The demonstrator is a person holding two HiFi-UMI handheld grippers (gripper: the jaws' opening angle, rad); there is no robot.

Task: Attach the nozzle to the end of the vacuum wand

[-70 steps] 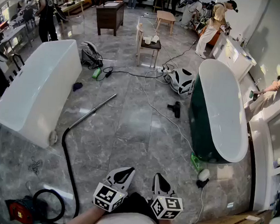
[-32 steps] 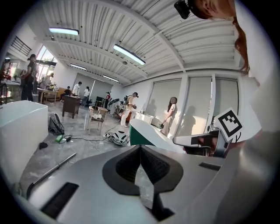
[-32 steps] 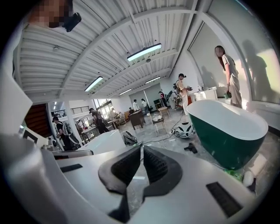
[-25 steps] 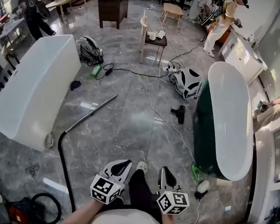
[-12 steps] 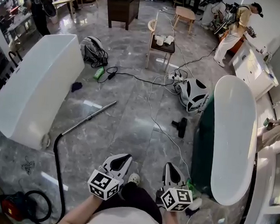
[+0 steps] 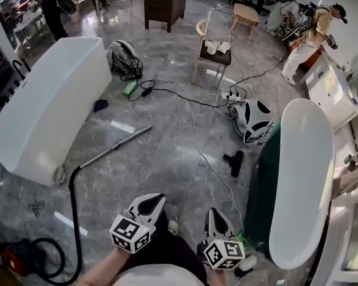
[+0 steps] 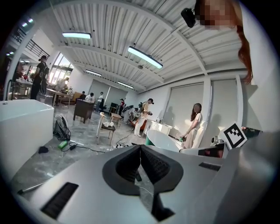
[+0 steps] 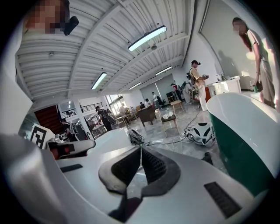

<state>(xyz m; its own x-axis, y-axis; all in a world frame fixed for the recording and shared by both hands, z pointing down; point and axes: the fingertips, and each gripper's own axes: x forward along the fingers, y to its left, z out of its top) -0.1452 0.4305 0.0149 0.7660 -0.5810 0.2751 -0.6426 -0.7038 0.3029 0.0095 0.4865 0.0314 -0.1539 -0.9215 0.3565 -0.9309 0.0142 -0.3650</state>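
At mid-frame, marble floor bears wand and nozzle, well apart; left tool, right tool both pinched together, empty.

Left tongs held out low in front, jaws pressed together, nothing between them. Right tongs ride alongside, apart from the left, jaws together too and empty. Both point forward, tipped a little downward. Left cube and right cube sit nearest the body, with a forearm behind each. A dark-trousered leg shows between them, its shoe just ahead.
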